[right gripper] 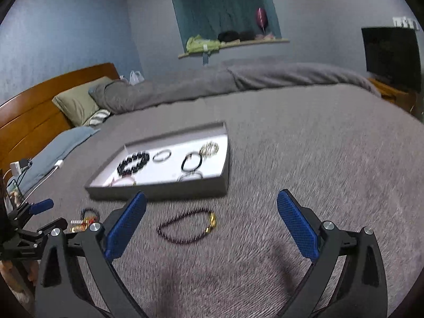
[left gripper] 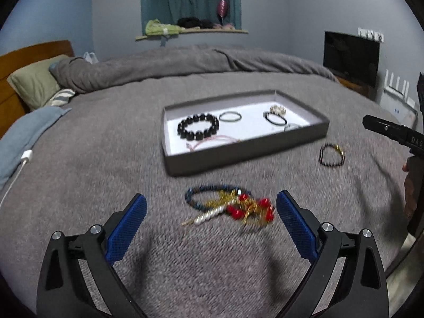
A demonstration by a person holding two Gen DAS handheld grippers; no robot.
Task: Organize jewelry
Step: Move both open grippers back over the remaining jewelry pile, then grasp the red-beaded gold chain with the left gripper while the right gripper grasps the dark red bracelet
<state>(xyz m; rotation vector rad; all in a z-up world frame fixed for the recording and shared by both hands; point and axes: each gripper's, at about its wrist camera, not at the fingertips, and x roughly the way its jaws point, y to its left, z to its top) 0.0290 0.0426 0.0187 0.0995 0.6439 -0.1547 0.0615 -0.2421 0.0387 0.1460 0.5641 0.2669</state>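
Note:
A grey tray [left gripper: 238,156] [right gripper: 159,192] with a white floor lies on the bed. It holds a black bead bracelet [left gripper: 198,126] [right gripper: 133,163], hair ties and several small rings. My left gripper [left gripper: 211,206] is open just above a pile of jewelry [left gripper: 228,206]: a dark blue bead bracelet, a pearl clip and red-and-gold pieces. My right gripper [right gripper: 211,206] is open over a dark red bead bracelet with a gold clasp [right gripper: 186,228], which also shows in the left wrist view [left gripper: 331,155], right of the tray.
A grey blanket [left gripper: 106,159] covers the bed. Pillows [left gripper: 37,84] and a wooden headboard [right gripper: 29,108] are at the left. A white charger and cable [left gripper: 25,159] lie at the left edge. A dark screen [left gripper: 351,58] stands at the right.

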